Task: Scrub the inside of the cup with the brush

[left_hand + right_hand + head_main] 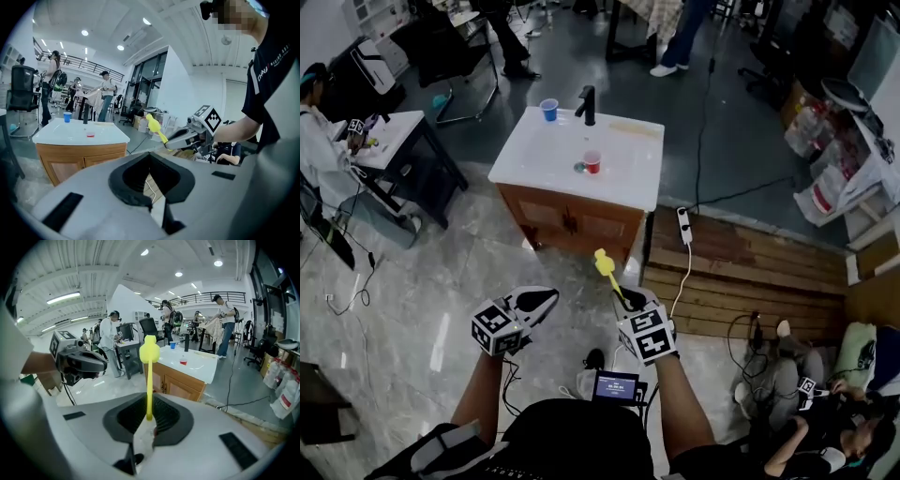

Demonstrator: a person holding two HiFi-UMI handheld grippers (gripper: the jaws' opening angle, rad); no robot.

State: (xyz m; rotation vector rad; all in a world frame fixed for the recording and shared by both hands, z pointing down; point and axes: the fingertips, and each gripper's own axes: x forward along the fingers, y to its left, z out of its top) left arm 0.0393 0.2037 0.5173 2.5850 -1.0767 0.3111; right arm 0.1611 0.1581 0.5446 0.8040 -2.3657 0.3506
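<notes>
A small red cup stands on the white counter, near the black faucet. A blue cup stands at the counter's far left corner. Both grippers hang well short of the counter, over the floor. My right gripper is shut on the handle of a yellow brush, whose head points up and forward. In the right gripper view the brush rises from the closed jaws, with the red cup far behind it. My left gripper is shut and holds nothing; its view shows the brush beside it.
The counter sits on a wooden cabinet. To the right lies a wooden platform with a white power strip and cable. A person sits on the floor at lower right. More people work at a desk on the left.
</notes>
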